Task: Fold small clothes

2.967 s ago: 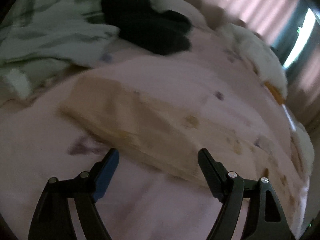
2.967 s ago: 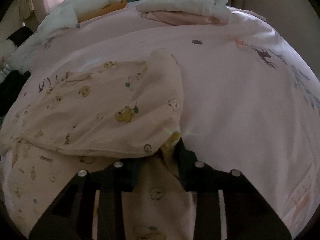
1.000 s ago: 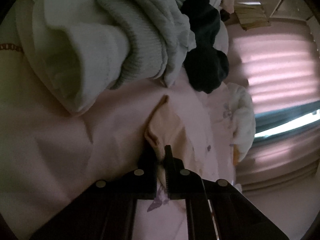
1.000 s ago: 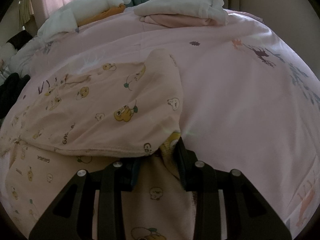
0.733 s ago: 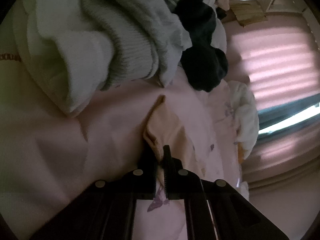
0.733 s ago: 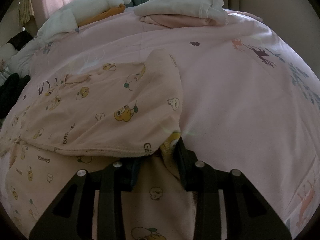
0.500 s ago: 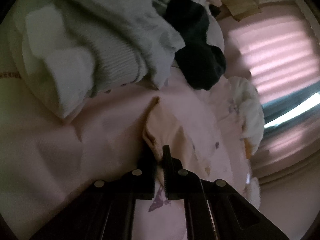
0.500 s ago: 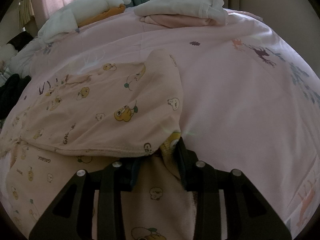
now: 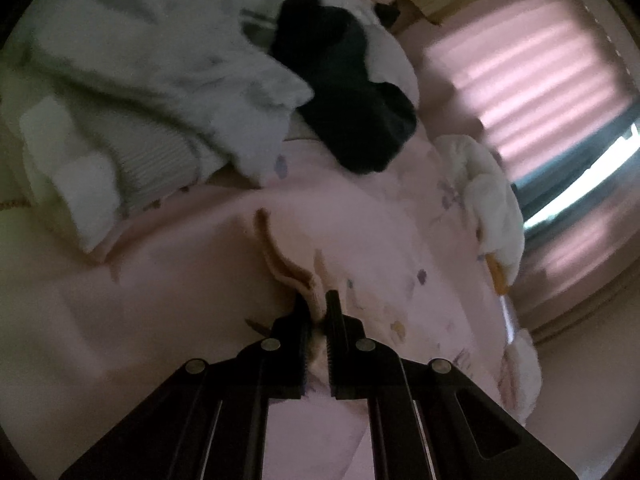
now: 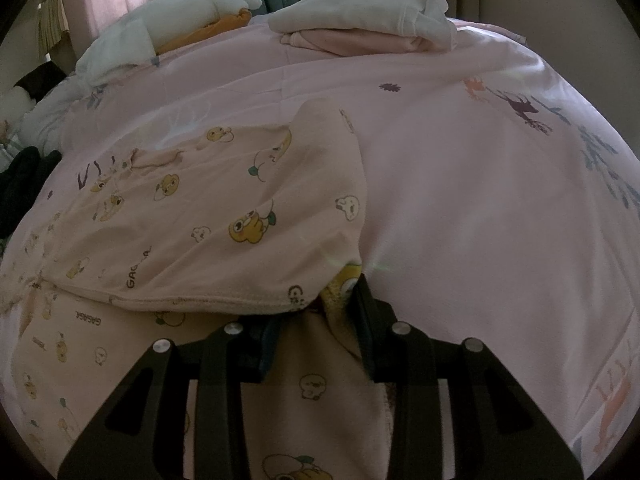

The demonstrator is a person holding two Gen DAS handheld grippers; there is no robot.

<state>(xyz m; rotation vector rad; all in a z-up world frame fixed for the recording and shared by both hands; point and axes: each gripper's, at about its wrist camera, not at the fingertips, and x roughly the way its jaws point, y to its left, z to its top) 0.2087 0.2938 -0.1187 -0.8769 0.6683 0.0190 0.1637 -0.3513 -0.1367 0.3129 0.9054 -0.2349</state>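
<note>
A small peach garment [image 10: 224, 208] printed with cartoon animals lies partly folded on the pink bed cover [image 10: 480, 200]. My right gripper [image 10: 316, 316] sits at its near edge. A thick bunch of the cloth is pinched between its fingers, and the folded flap hangs over the fingertips. In the left wrist view the same garment [image 9: 280, 256] shows as a raised peach hem. My left gripper [image 9: 318, 300] is shut on that hem, holding it a little above the cover.
A black garment [image 9: 352, 112] and a heap of pale patterned clothes [image 9: 160, 80] lie beyond the left gripper. At the far side of the bed are a folded white and pink stack [image 10: 360, 12] and a white and orange pile [image 10: 180, 12]. Curtains [image 9: 540, 80] hang behind the bed.
My left gripper has risen and rolled with the hem in its grip, so the hem stands higher off the cover. The right gripper and its bunch of cloth have not moved.
</note>
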